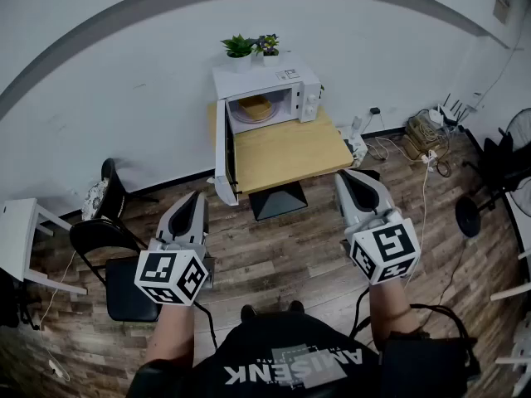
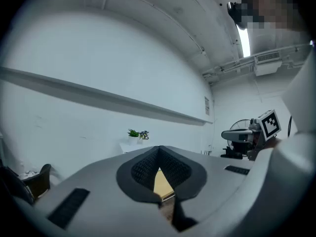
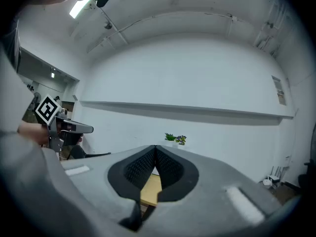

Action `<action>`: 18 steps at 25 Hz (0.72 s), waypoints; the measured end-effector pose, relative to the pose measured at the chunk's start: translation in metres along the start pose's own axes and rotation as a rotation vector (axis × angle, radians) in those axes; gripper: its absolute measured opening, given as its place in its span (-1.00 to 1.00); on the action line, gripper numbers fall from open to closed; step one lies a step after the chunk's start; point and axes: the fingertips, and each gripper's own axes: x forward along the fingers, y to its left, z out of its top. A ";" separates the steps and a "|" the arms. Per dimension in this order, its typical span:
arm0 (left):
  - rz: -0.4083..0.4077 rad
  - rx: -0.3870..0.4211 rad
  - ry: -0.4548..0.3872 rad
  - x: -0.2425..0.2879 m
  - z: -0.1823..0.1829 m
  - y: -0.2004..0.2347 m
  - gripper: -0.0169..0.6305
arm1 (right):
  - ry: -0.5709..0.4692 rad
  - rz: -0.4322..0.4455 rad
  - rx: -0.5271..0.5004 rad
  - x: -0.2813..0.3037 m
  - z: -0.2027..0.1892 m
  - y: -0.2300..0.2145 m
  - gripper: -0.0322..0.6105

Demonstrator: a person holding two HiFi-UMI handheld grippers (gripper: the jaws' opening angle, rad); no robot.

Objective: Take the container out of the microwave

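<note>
The microwave (image 1: 278, 80) stood at the back of a wooden desk (image 1: 290, 152) set against a white wall (image 1: 124, 73). Its door (image 1: 222, 152) hung wide open, swung out to the left side and reaching down past the desk's front edge. The container (image 1: 257, 106), a yellowish thing, sat inside the lit cavity of the microwave, untouched. Two small potted plants (image 1: 252, 46) stood on top of the microwave.

Both grippers were held level over the wooden floor (image 1: 282, 255), well short of the desk and pointing toward it. The left gripper (image 1: 196, 197) had its jaws together with nothing between them. Its own view showed the ribbed pads meeting at the tip, with only a sliver of the desk top visible through the gap below. The right gripper (image 1: 347, 177) was the same: jaws closed on each other and empty, the desk showing through the gap beneath the pads. The two grippers were apart from each other, one on each side of the desk's front. Each one was visible at the edge of the other's view.

A black chair (image 1: 124, 284) stood to the left of the left gripper. Cables (image 1: 415, 143) lay on the floor by the wall, to the right of the desk.
</note>
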 end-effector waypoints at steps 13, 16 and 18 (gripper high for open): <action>0.011 0.004 0.008 0.008 -0.006 -0.012 -0.94 | -0.024 0.015 0.026 -0.008 -0.002 -0.013 -0.88; 0.016 0.018 0.014 0.012 -0.007 -0.015 -0.94 | -0.029 0.036 0.022 -0.010 -0.004 -0.013 -0.88; 0.020 0.035 0.018 0.016 -0.008 -0.020 -0.94 | -0.035 0.048 0.013 -0.014 -0.005 -0.014 -0.88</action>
